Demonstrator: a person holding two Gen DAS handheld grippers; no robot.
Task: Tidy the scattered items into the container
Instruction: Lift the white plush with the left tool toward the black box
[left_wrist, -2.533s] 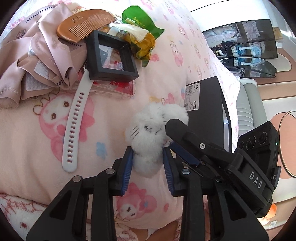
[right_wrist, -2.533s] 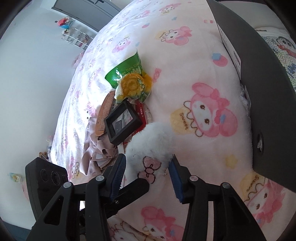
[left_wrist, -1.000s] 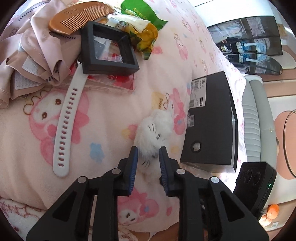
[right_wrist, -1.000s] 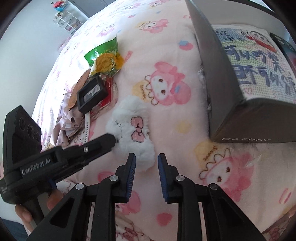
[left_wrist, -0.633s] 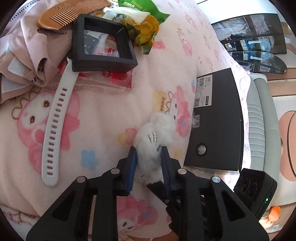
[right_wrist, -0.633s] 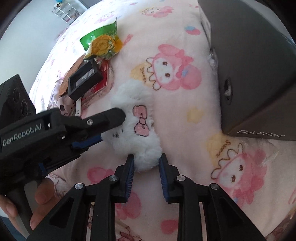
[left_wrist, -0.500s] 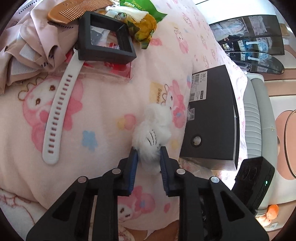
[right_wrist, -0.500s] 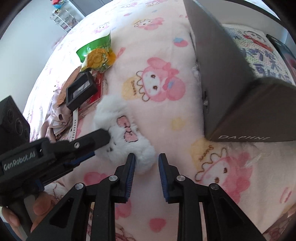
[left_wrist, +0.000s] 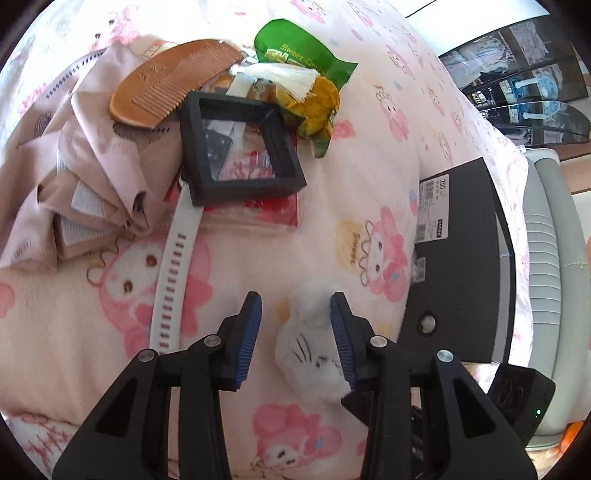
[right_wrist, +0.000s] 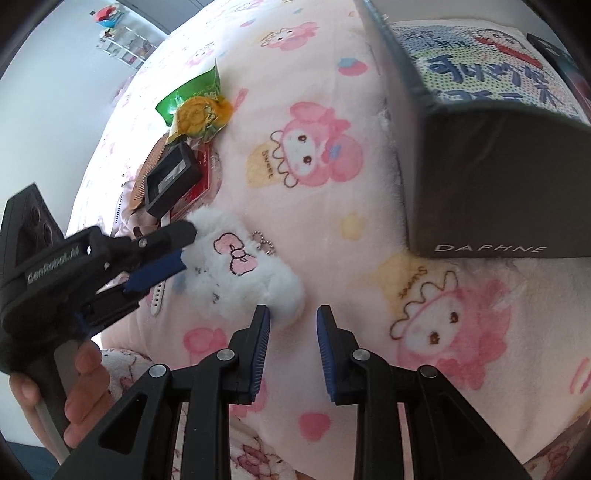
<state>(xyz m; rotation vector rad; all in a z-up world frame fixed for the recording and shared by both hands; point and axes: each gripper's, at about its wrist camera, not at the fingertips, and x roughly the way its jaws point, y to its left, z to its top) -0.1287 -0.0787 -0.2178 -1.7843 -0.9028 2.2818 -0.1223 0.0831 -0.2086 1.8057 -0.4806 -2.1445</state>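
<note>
I used the black box (left_wrist: 461, 258) as my landmark. The white plush toy (right_wrist: 236, 273) lay on the pink cartoon blanket (left_wrist: 74, 325), just beside the box's near end and outside it. My left gripper (left_wrist: 295, 328) had its jaws opening around the toy, the blue pads standing either side of it; one pad brushed the fur, the other stood clear. My right gripper (right_wrist: 291, 328) sat on the toy's other side, jaws parted with nothing between them, one pad at the fur's edge. Farther from the box lay the black frame case (left_wrist: 240, 151), the white strap (left_wrist: 173, 273), the wooden comb (left_wrist: 166, 85), the snack packet (left_wrist: 303, 74) and pink cloth (left_wrist: 74, 155).
</note>
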